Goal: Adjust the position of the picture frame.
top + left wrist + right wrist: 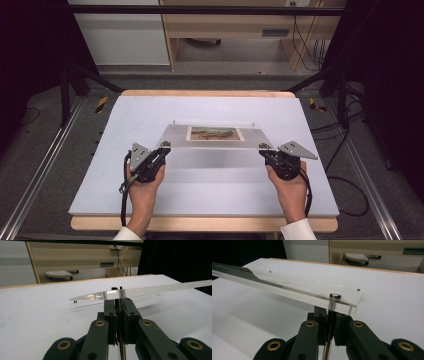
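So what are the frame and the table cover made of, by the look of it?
Frame: likely clear acrylic, glossy; the table shows through it and its edges catch light. Its corner stud looks like polished metal. Cover: matte white sheet, perhaps foam board or paper, with no glare.

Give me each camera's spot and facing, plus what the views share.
High view: above the near table edge, facing forward and down; both hands, left claw and right claw show.
Left gripper view: on the left claw, facing along its jaws.
Right gripper view: on the right claw, likewise.
Shared: the clear picture frame, white table.
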Motion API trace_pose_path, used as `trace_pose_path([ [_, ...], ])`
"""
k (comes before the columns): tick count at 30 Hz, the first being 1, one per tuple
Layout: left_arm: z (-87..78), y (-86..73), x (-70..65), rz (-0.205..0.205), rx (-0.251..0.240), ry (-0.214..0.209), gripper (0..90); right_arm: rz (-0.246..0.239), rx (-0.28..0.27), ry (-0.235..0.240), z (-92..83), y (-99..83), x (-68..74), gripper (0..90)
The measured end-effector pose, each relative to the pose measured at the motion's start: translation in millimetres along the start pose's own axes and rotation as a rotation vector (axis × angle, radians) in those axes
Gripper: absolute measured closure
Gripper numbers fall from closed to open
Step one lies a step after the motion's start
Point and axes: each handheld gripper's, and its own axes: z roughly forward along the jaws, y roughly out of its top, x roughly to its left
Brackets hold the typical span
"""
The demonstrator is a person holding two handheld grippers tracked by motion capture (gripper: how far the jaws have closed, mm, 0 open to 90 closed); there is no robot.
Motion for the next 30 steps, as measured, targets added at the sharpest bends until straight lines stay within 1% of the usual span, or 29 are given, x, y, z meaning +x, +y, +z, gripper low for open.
trace_pose_path([
  [17,-0.3,-5.1,3.1,-0.010,0.009,0.008,82.5,-0.006,0.013,0.002,4.4,-2.1,1.8,83.0],
  [30,-0.9,-9.2,9.6,-0.017,0.015,0.020,82.5,-0.021,0.021,0.011,9.5,-2.4,6.6,82.8],
])
